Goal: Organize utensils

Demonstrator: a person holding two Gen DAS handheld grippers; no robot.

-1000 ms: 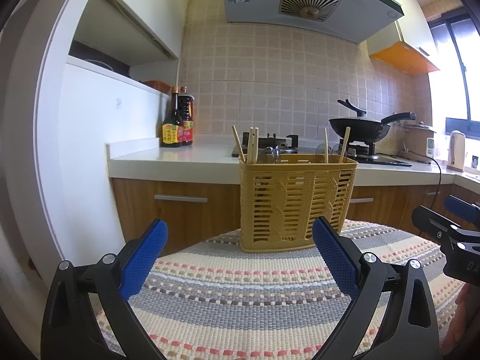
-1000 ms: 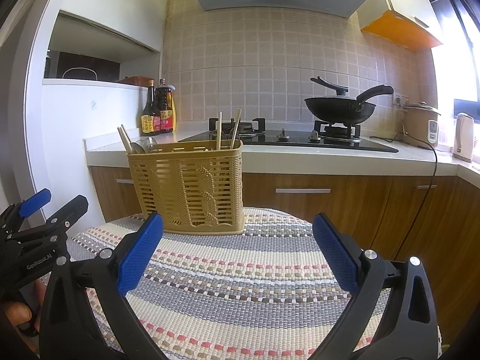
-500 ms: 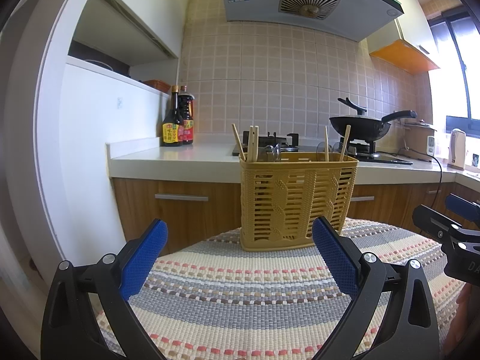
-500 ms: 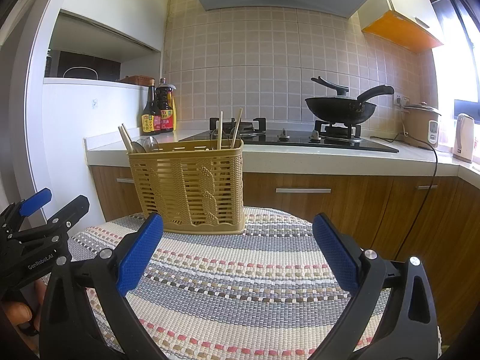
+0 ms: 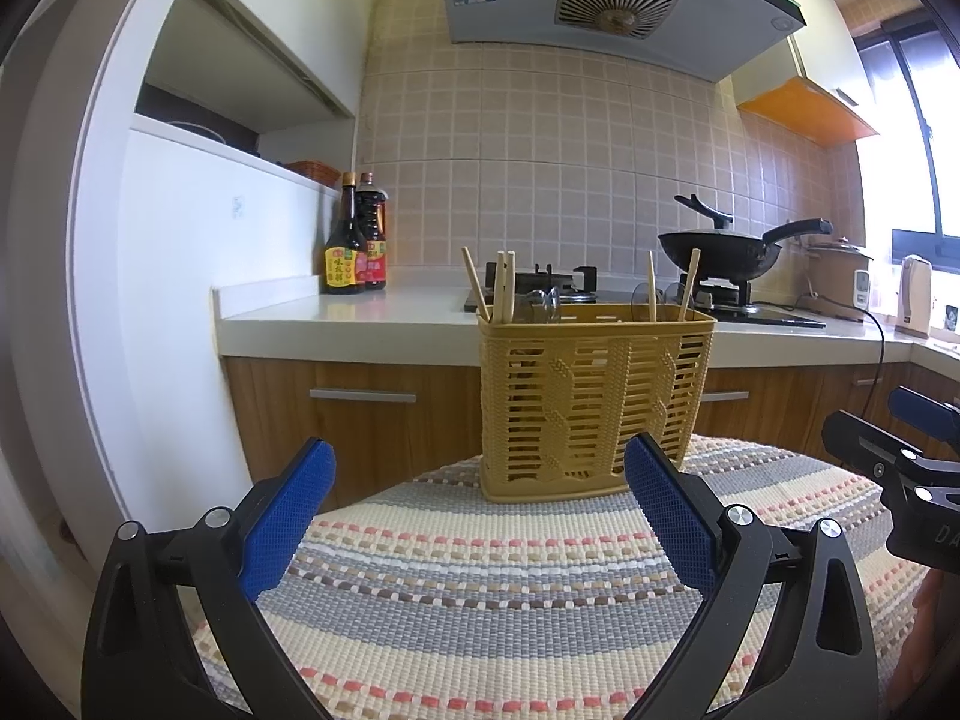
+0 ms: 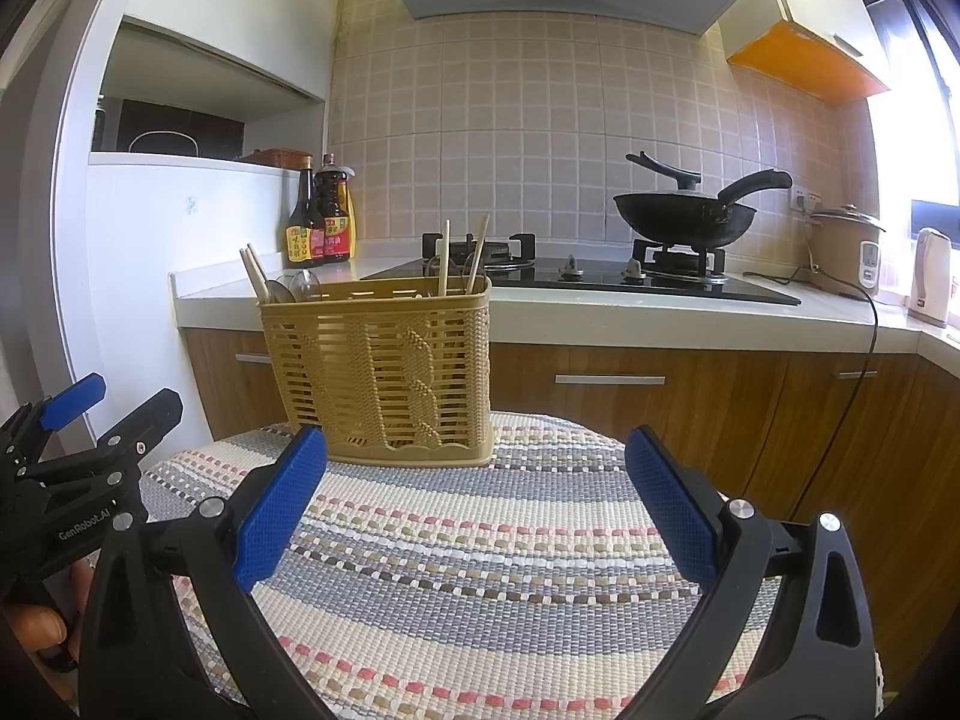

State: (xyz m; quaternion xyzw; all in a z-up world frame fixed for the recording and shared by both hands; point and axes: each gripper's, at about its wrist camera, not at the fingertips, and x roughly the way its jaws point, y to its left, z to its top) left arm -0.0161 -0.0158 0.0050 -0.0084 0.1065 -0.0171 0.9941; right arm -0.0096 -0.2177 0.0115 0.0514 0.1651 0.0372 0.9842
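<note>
A yellow slotted utensil basket [image 5: 594, 402] stands at the far edge of a round table with a striped woven mat [image 5: 480, 588]. It also shows in the right wrist view [image 6: 384, 369]. Wooden chopsticks [image 5: 501, 288] and clear spoon-like utensils [image 5: 543, 306] stick up out of it. My left gripper [image 5: 480, 516] is open and empty, a short way in front of the basket. My right gripper [image 6: 474, 504] is open and empty, to the basket's right. Each gripper shows at the edge of the other's view.
Behind the table runs a white kitchen counter [image 5: 360, 315] with wooden cabinets. On it are sauce bottles [image 5: 354, 252], a gas hob [image 6: 576, 279] with a black wok [image 6: 684, 219], a rice cooker [image 6: 846, 249] and a kettle [image 6: 930, 276]. A white wall stands left.
Both grippers have drawn back a little and tilted up, so the basket sits slightly lower and farther in both views. Both stay open.
</note>
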